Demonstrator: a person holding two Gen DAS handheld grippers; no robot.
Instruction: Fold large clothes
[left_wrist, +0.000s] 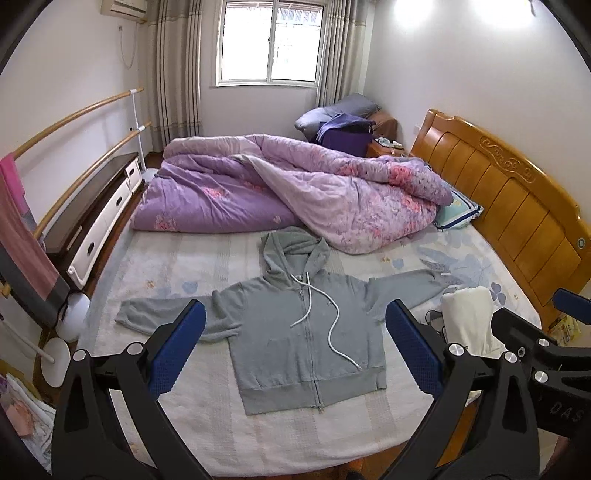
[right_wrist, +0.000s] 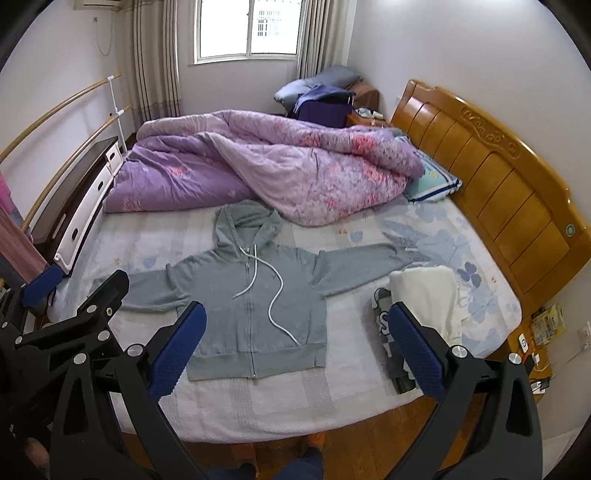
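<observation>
A: Where's the garment?

B: The grey hoodie (left_wrist: 306, 332) lies flat on the bed sheet (left_wrist: 184, 266), front up, zipped, both sleeves stretched out to the sides and the hood pointing away from the grippers. Its white drawstring (left_wrist: 332, 317) snakes down over the chest. It sits straight ahead of the left gripper (left_wrist: 295, 347), between and beyond the blue pads (left_wrist: 177, 350).

A: And the left gripper itself?

B: Spread wide, holding nothing, hovering above the near edge of the bed. The right gripper (right_wrist: 293, 349) is spread just as wide and also carries nothing; from it the hoodie (right_wrist: 255, 310) lies ahead and a little to the left.

A: Anything beside the hoodie?

B: A folded cream cloth (left_wrist: 469, 317) rests just off the hoodie's sleeve, ahead and right of the left gripper. In the right wrist view that cream cloth (right_wrist: 424, 291) sits just beyond the right finger, with something dark and grey under it (possibly another folded garment, the finger covers much of it).

A: Farther out?

B: A rumpled purple quilt (left_wrist: 295, 188) is heaped across the far side of the bed, its edge touching the hood. A blue-trimmed pillow (left_wrist: 458, 210) pokes out from under it by the wooden headboard (left_wrist: 517, 199), far right. Far left stands a low dresser (left_wrist: 99, 218), and straight ahead a window (left_wrist: 269, 40).
</observation>
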